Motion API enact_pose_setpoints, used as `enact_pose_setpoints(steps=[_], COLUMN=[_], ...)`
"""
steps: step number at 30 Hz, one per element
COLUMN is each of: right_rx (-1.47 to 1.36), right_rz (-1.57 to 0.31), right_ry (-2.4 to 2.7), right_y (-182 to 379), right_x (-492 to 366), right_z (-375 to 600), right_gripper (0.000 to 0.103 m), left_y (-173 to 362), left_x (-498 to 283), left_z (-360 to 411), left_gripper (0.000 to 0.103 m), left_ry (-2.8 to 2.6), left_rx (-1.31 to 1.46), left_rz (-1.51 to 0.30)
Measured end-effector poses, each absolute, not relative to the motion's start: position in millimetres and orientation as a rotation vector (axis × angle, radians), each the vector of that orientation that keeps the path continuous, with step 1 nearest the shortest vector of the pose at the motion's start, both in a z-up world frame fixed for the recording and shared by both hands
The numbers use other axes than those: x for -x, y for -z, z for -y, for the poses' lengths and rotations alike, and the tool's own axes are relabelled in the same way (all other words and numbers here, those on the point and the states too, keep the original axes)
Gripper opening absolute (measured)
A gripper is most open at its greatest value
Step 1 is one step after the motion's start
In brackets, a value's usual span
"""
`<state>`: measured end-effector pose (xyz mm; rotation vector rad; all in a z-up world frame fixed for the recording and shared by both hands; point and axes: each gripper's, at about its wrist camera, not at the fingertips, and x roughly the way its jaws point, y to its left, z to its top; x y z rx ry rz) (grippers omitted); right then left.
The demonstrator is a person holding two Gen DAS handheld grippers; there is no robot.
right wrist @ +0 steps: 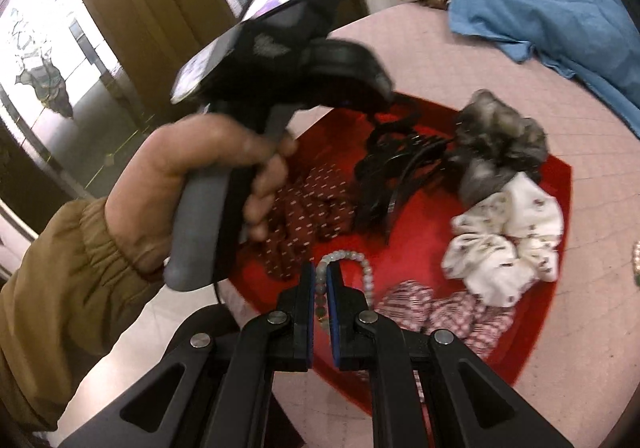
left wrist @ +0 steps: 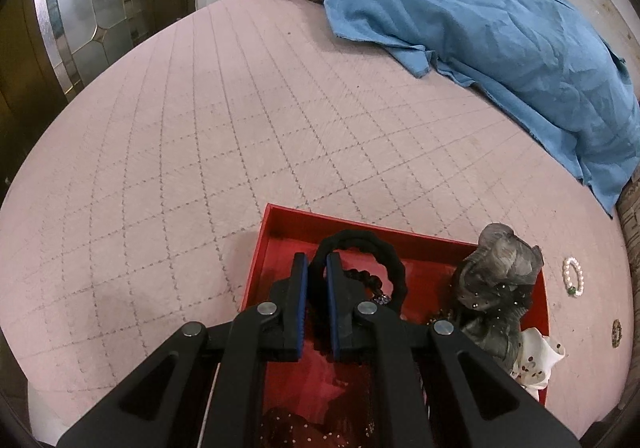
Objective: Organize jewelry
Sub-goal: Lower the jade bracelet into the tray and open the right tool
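Jaws of the left gripper (left wrist: 317,260) pinch a black hair tie (left wrist: 362,248) over the red tray (left wrist: 280,218) — the right gripper (right wrist: 319,272) clamps a pale bead bracelet (right wrist: 352,260) above that tray, beside scrunchies (right wrist: 508,232).

Dim, warm indoor light; fisheye bending at dark corners, glaring window (right wrist: 36,36), motion-blurred hand (right wrist: 192,184).

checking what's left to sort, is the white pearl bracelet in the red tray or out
Out. The white pearl bracelet lies on the pink quilted cover, beyond the red tray's right wall.
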<state>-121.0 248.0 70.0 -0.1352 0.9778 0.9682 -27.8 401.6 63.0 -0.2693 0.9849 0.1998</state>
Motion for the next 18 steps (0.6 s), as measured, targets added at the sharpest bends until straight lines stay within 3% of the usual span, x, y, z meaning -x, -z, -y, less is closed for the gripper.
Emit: enact_pose_setpoints(steps=[2, 4, 6, 12, 14, 16, 18], right_rx=[0.142, 0.142, 0.137, 0.120, 0.114, 0.111, 0.107], right_rz=[-0.984, -0.993, -1.002, -0.993, -0.981, -0.966, -0.949], right_ry=[-0.974, -0.977, -0.976, -0.981, -0.984, -0.984, -0.984], right_y=[-67, -63, -59, -61, -66, -70, -77], right_x=[123, 125, 125, 128, 131, 134, 138], right_z=[-252, -253, -254, -246, -242, -236, -232], right_gripper=[0.007, 0.007, 0.008, 0.008, 0.015, 0.028, 0.030], left_y=[-64, -65, -69, -88, -95, -102, -108], left_x=[29, 30, 33, 47, 54, 62, 69], left_z=[-402, -401, -402, -404, -402, -399, -396], left_gripper=[0.009, 0.018, 0.041, 0.046, 0.047, 0.047, 0.049], left_ry=[-0.208, -0.204, -0.205, -0.197, -0.201, -0.210, -0.219], left_rx=[0.266, 0.267, 0.281, 0.314, 0.313, 0.307, 0.299], left_rz=[-0.982, -0.977, -0.961, -0.915, -0.905, -0.892, -0.882])
